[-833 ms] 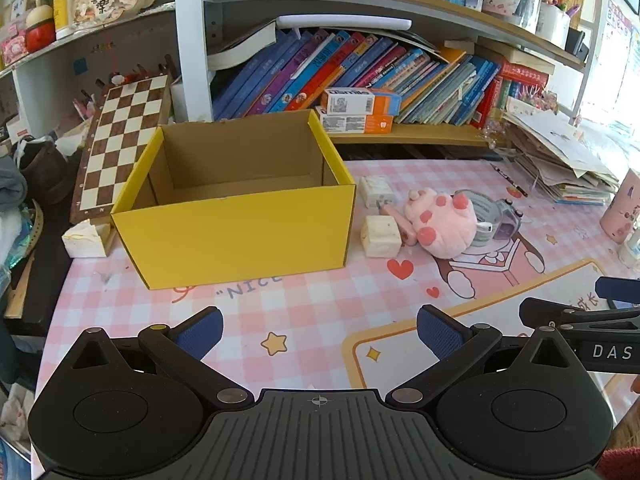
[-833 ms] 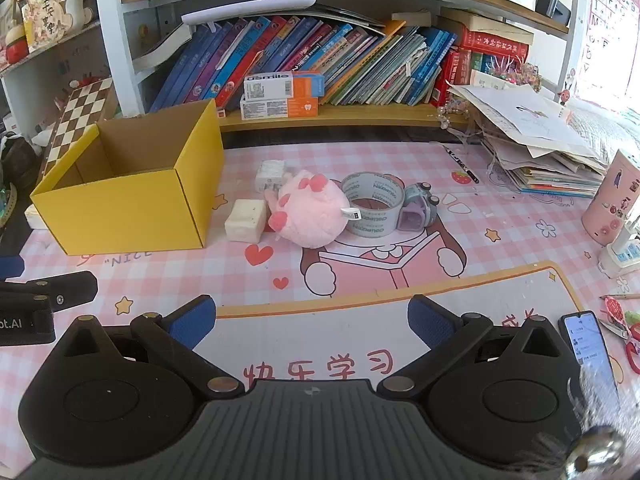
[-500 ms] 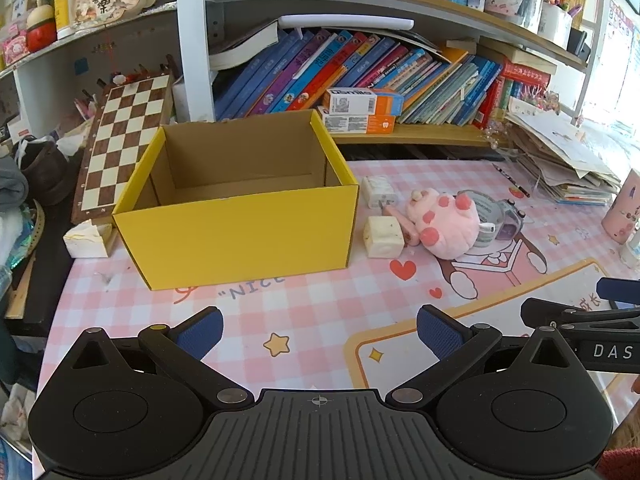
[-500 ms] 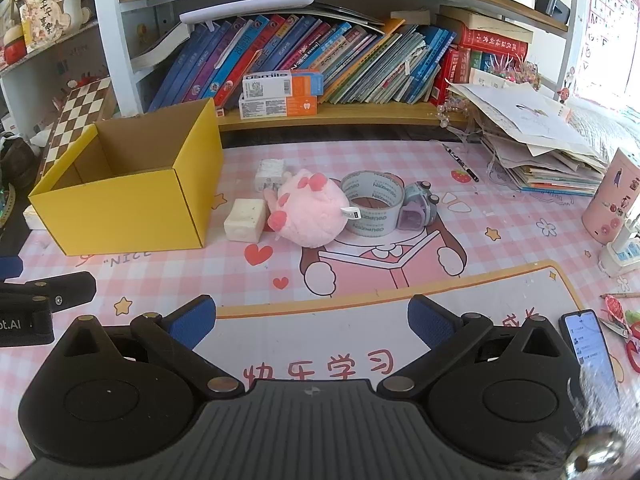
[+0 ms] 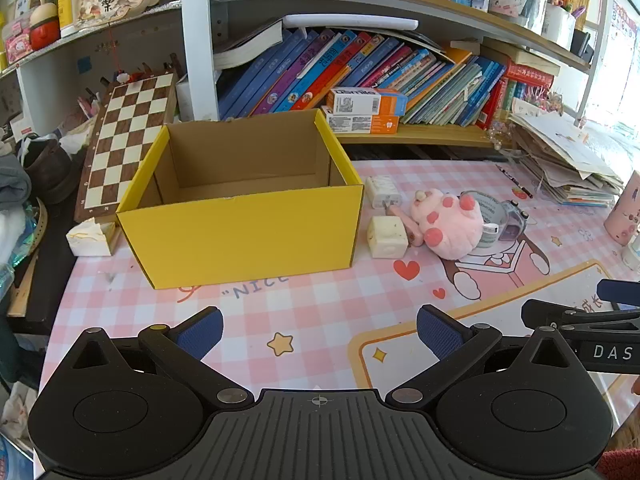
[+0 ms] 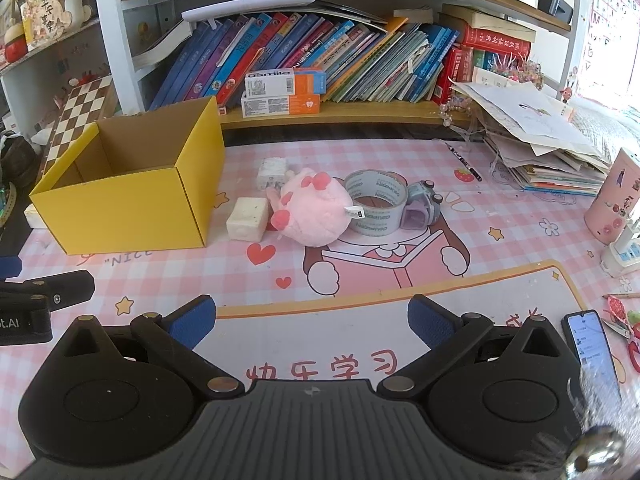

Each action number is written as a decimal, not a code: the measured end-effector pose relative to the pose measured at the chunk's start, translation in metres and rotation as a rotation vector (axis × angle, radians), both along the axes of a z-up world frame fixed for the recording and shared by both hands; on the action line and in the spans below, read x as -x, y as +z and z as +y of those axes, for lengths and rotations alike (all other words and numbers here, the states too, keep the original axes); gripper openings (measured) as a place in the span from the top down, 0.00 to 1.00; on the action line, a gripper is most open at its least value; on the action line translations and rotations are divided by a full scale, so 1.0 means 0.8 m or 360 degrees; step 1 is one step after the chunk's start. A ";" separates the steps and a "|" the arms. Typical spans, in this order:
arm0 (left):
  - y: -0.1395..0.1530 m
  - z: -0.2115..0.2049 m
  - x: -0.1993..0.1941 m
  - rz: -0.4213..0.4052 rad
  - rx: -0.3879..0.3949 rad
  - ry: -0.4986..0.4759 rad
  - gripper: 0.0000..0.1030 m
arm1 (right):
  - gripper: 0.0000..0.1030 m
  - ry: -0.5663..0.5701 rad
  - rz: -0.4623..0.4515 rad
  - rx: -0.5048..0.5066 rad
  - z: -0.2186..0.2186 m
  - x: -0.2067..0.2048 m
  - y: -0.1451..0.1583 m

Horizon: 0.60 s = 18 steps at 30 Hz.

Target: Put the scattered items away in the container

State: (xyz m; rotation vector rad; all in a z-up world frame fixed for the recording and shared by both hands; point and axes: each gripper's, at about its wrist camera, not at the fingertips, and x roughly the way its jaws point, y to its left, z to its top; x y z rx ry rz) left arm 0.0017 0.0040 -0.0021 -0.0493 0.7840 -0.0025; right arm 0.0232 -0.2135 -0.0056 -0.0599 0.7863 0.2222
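An empty yellow cardboard box (image 5: 244, 232) (image 6: 120, 216) stands open on the pink desk mat. Right of it lie a cream block (image 5: 386, 236) (image 6: 248, 219), a white charger (image 5: 382, 191) (image 6: 273, 172), a pink plush toy (image 5: 450, 222) (image 6: 310, 210), a roll of clear tape (image 6: 376, 206) (image 5: 488, 216) and a small purple watch-like gadget (image 6: 422, 206) (image 5: 514, 220). My left gripper (image 5: 319, 330) hovers open over the mat in front of the box, holding nothing. My right gripper (image 6: 312, 320) is open too, well short of the plush.
A bookshelf (image 6: 320, 56) with slanted books lines the back. A chessboard (image 5: 128, 144) leans left of the box. Stacked papers (image 6: 540, 148), a pink cup (image 6: 616, 196), a phone (image 6: 590, 340) and scissors (image 6: 624, 320) crowd the right side.
Both views shifted only slightly; the box and items sit a touch further right in the left wrist view. Nothing was grasped or moved.
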 end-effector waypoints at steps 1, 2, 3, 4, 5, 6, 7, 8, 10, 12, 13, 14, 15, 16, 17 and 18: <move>0.001 -0.001 0.001 -0.0002 -0.0002 0.0002 0.00 | 0.00 0.0000 0.0000 0.0000 0.000 0.000 0.000; 0.001 -0.001 0.001 -0.0002 -0.0003 0.0001 0.00 | 0.00 -0.0001 0.0000 -0.0001 -0.001 0.000 0.000; 0.001 -0.002 0.001 -0.0001 -0.0002 0.0001 0.00 | 0.00 -0.0001 0.0000 -0.0001 -0.001 0.000 0.000; 0.001 -0.002 0.001 -0.0001 -0.0003 0.0001 0.00 | 0.00 -0.0001 0.0000 -0.0001 0.000 0.000 0.000; 0.000 -0.001 0.001 0.0000 -0.0003 0.0002 0.00 | 0.00 -0.0001 0.0001 -0.0001 -0.001 0.000 -0.001; 0.000 -0.001 0.000 0.0000 -0.0003 0.0002 0.00 | 0.00 0.0000 0.0001 -0.0001 -0.001 0.000 -0.001; 0.000 -0.001 0.001 0.0000 -0.0003 0.0003 0.00 | 0.00 0.0001 0.0001 -0.0002 -0.001 0.000 -0.001; 0.000 -0.001 0.001 0.0000 -0.0003 0.0004 0.00 | 0.00 0.0001 0.0001 -0.0002 -0.001 0.000 -0.001; 0.000 -0.002 0.001 0.0001 -0.0004 0.0005 0.00 | 0.00 -0.0003 0.0002 -0.0001 0.001 0.001 -0.001; 0.000 -0.001 0.000 0.0001 -0.0003 0.0007 0.00 | 0.00 -0.0005 0.0003 -0.0001 0.003 0.001 -0.001; 0.000 -0.002 0.000 0.0003 -0.0003 0.0008 0.00 | 0.00 -0.0003 0.0004 0.0000 0.003 0.002 -0.002; 0.000 -0.002 0.000 0.0006 -0.0004 0.0009 0.00 | 0.00 -0.0002 0.0005 0.0000 0.003 0.002 -0.002; -0.001 -0.002 0.000 0.0013 -0.0011 0.0017 0.00 | 0.00 -0.0002 0.0006 0.0001 0.002 0.002 -0.003; -0.001 -0.002 -0.001 0.0016 -0.0012 0.0019 0.00 | 0.00 -0.0001 0.0007 0.0002 0.002 0.002 -0.003; -0.001 -0.002 -0.001 0.0018 -0.0013 0.0020 0.00 | 0.00 0.0000 0.0008 0.0003 0.002 0.002 -0.004; -0.001 -0.001 -0.002 0.0019 -0.0013 0.0022 0.00 | 0.00 0.0001 0.0009 0.0003 0.002 0.000 -0.003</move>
